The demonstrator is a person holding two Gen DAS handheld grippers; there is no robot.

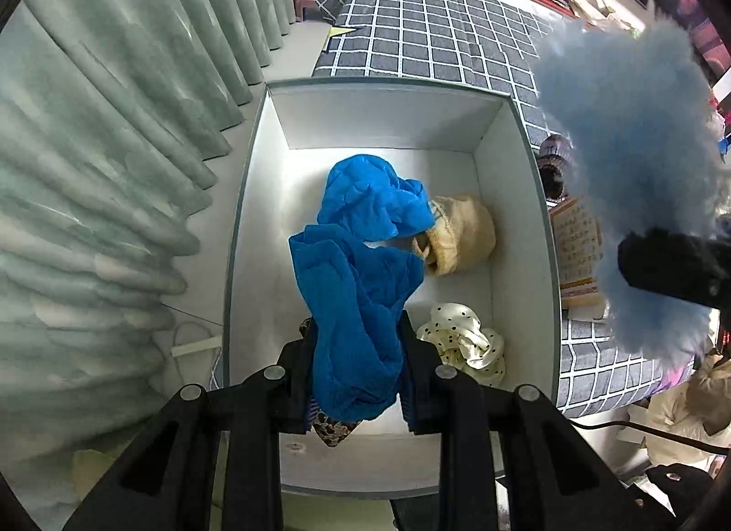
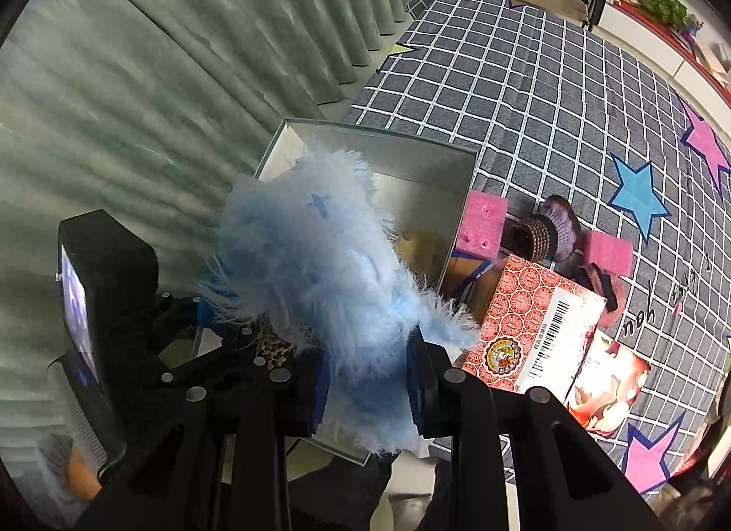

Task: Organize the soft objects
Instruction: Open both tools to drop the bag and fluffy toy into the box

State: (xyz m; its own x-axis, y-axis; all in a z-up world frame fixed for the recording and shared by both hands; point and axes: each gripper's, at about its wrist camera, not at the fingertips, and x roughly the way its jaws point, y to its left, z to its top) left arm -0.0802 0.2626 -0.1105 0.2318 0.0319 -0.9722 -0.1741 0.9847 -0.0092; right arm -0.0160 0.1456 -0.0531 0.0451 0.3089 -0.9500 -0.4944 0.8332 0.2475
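A white open box (image 1: 256,220) stands at the bed's edge. My left gripper (image 1: 358,375) is shut on a bright blue cloth (image 1: 361,266) that hangs into the box. Inside lie a beige knit item (image 1: 461,234), a white polka-dot cloth (image 1: 466,341) and a leopard-print piece (image 1: 333,433). My right gripper (image 2: 368,387) is shut on a pale blue fluffy item (image 2: 320,257) and holds it over the box's (image 2: 425,156) near corner. The fluffy item also shows at the right of the left wrist view (image 1: 639,156).
The bed has a grey checked cover (image 2: 571,88). On it by the box lie pink foam blocks (image 2: 484,220), a crocheted brown and purple item (image 2: 548,229) and a red patterned carton (image 2: 534,325). Green curtains (image 1: 114,165) hang at the left.
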